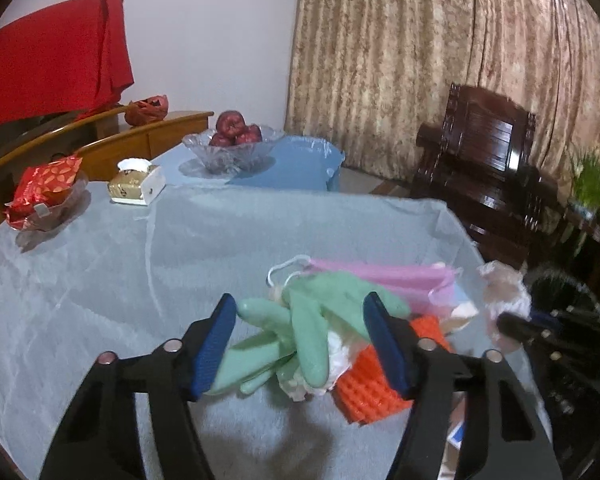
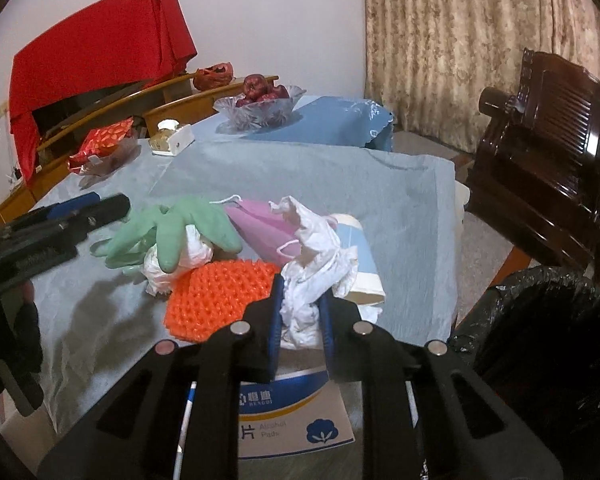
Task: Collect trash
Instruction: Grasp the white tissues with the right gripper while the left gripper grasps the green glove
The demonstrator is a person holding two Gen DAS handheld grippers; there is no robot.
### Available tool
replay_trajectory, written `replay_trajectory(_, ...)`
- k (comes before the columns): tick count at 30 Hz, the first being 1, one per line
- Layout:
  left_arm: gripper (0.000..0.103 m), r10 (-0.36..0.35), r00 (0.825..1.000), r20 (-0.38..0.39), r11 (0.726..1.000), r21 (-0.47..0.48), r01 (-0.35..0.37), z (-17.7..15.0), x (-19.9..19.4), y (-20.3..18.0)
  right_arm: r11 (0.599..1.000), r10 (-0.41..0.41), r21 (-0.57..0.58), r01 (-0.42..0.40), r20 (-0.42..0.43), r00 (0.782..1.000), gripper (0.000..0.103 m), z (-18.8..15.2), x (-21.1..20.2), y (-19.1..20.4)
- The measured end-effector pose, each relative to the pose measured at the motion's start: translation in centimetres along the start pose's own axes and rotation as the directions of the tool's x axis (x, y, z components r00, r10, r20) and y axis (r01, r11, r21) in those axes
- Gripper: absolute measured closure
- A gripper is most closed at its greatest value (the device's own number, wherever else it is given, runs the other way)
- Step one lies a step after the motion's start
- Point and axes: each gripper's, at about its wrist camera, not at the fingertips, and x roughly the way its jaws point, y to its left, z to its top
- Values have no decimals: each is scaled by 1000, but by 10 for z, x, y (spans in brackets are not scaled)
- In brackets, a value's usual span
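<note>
My right tongs (image 2: 300,312) are closed on the crumpled white plastic (image 2: 312,264), pads pressed to its two sides, and the wad stands up between them at the near edge of the trash pile. The bin with the black liner (image 2: 540,340) stands off the surface to the right of the plastic, lower than the tabletop and close by; I judge the coming move to be a short lift and a swing rightward over the surface's edge, and my right hand is plainly the nearer one to it.

My left tongs (image 1: 300,344) are spread wide and hold nothing. The green glove (image 1: 308,328) lies between and just beyond their pads, its fingers pointing back toward me and down to the left, so its long axis runs roughly along my reach and not across it. Whether the pads touch the glove I cannot tell.

Beside the glove, on the side toward the bin, lie the orange mesh pad (image 2: 216,300), the pink mask (image 2: 260,224) and a rolled paper sleeve (image 2: 360,264), all touching in one heap. An alcohol-pad box (image 2: 296,416) sits under my right tongs.

The surface (image 1: 100,280) wears a pale blue cloth. Well beyond the glove stand a glass bowl of apples (image 1: 232,148), a small gold box (image 1: 136,188) and a red wrapper (image 1: 44,188). A dark wooden chair (image 1: 484,168) and patterned curtains (image 1: 420,60) close the room behind.
</note>
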Motion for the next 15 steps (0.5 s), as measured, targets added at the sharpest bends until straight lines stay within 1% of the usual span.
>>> replay_trajectory(6,39,-6,999,39,1000,15,5,6,-14,-3,1000,4,-1,-4,20,1000,87,6,0,-1)
replay_trajectory(7,39,-6,999,36,1000,23,5,6,-12,-4,1000,4,0,-4,20,1000,87,7,1,-2)
replay_trajectory(9,39,-5,1000,18,1000,28,4,5,-6,-5,1000,4,2,-4,18,1000,87,7,3,-2)
replay_trajectory(12,40,1,999,-36,1000,21,0,1,12,-2,1000,6,10,-6,16,1000,87,9,5,-2)
replay_trajectory(13,41,4,999,-49,1000,19,-3,-2,16,-2,1000,6,13,-6,14,1000,87,10,6,-3)
replay_trajectory(15,47,1,996,-91,1000,10,0,-6,30,2,1000,7,16,-8,11,1000,87,10,8,-3)
